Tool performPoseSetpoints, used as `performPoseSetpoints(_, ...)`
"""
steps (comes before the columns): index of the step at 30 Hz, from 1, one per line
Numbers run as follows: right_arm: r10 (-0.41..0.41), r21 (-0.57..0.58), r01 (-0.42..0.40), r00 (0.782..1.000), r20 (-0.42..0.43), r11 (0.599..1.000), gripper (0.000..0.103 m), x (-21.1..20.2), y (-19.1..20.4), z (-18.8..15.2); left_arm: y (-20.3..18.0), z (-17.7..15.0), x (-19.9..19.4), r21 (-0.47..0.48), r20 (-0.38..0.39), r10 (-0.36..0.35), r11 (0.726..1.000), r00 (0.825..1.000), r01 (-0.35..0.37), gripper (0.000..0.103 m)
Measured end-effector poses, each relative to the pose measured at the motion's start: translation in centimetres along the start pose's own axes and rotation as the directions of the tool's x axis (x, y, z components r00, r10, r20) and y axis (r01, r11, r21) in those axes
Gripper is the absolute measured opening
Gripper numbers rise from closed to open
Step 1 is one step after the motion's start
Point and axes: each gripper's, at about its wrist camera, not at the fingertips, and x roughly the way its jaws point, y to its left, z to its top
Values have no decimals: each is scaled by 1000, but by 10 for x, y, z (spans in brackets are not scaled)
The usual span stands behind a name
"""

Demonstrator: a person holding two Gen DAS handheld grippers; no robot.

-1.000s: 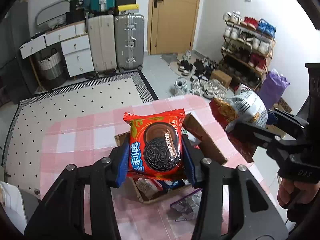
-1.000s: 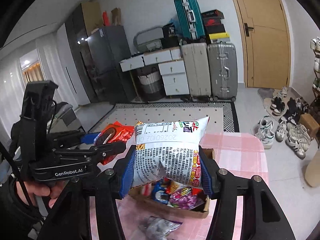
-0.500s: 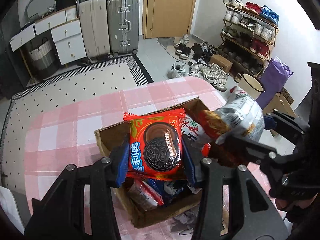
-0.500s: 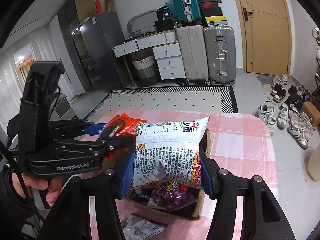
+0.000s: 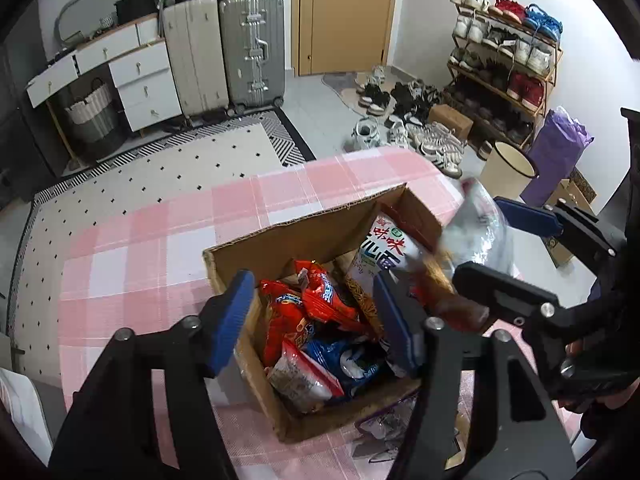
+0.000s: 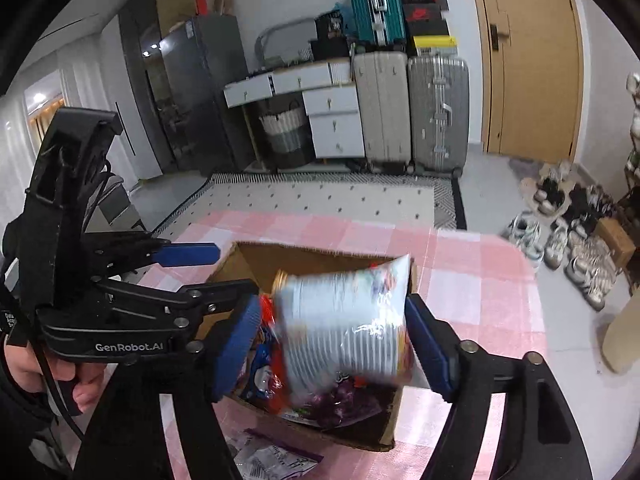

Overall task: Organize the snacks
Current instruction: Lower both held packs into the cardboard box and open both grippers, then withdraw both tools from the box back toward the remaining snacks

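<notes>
Over a cardboard box (image 5: 280,248) on a pink checked tablecloth (image 5: 168,240), the left gripper (image 5: 312,316) hangs with its blue pads spreading and nothing between them, the red snack packets (image 5: 316,304) lying in the box directly below its fingertips. The right gripper (image 6: 332,344), just beside it above the same box, is also spreading its pads, and a blurred white snack bag (image 6: 344,324) sits between them, above a purple packet (image 6: 340,400); whether the pads touch the bag cannot be told. A crumpled wrapper (image 6: 272,458) lies on the cloth just nearer than the box, under the right gripper's arms.
</notes>
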Motion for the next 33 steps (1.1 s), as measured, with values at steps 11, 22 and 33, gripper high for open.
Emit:
performPoseSetpoints(11,5,-1,-5,997,74,1000,86,-45,15,9,3,-19,-61,-23,69,31,999,997,-29,75)
performPoseSetpoints(22,41,2,-42,978,204,999,90,-134,32,-4,-14,-54,-138,-34,193,48,999,980,-42,81)
performPoseSetpoints(33,64,36,-75,965,253,997,97,-206,53,-64,-33,-117,-221,-85,348,73,995,935,-47,101)
